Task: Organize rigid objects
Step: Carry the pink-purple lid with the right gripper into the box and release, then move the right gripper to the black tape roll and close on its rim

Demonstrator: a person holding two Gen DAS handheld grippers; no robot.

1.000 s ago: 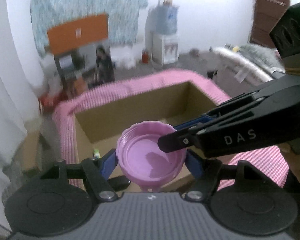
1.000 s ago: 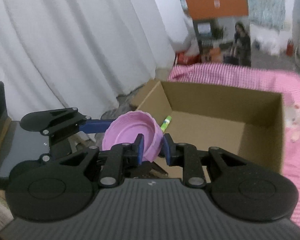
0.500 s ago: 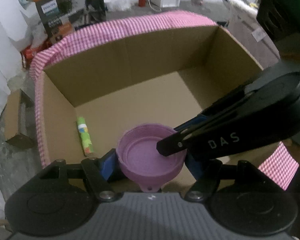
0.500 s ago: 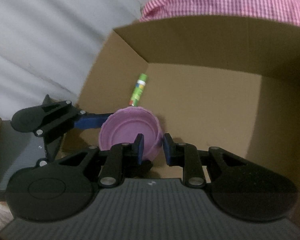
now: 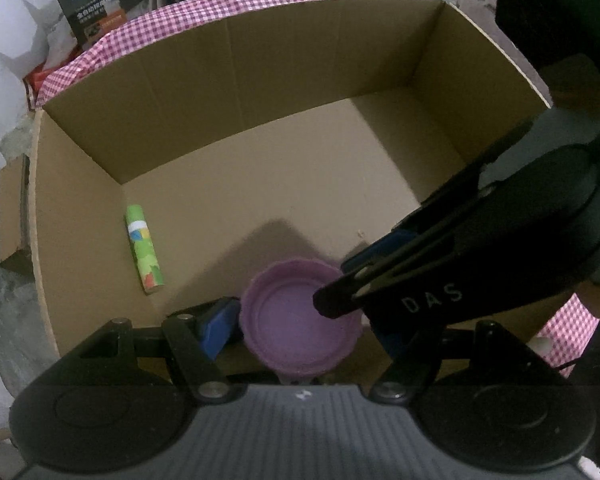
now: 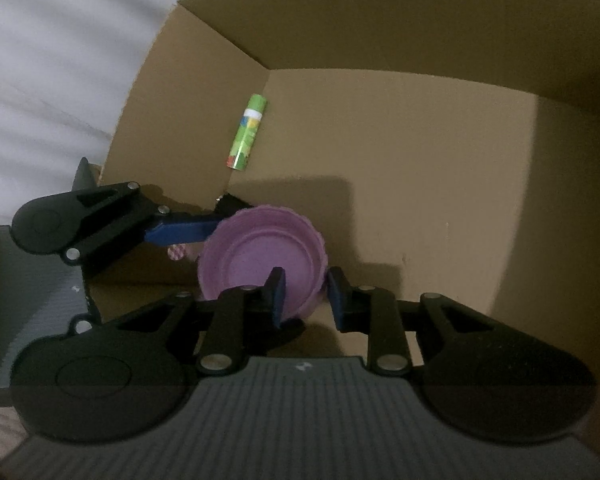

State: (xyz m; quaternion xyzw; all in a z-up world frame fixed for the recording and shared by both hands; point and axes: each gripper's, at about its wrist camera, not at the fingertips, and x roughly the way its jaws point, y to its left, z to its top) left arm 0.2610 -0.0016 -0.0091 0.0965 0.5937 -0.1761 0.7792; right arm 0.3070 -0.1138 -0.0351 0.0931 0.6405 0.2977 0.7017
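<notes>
— Purple round plastic lid [image 5: 298, 322], where is it held?

— It is held low inside the open brown cardboard box [image 5: 260, 64], near the front wall, hollow side up. It is not yet set down on the box floor, as far as can be told.

— What is it held by?

— It is gripped by both tools. The left gripper [image 5: 300, 326] is closed on the lid, with a blue pad [image 5: 218, 330] pressed on its left side. The other pad is hidden behind the right tool. The right gripper [image 6: 304, 294] is closed on the lid's rim, one finger inside the hollow and one outside.

— Is anything else seen in the box?

— Yes. A small green paper-wrapped tube [image 5: 144, 250] is seen lying flat on the box floor by the left wall, well apart from the lid. So one thing looks to be put away already.

— What is the box sitting on?

— A pink checked cloth [image 5: 236, 2] is seen behind and beside it.

— How much is done?

— The lid has been brought into the box, so this step looks nearly done. The lid must be let go by both tools and left on the floor. No other things waiting to be packed can be seen.
</notes>
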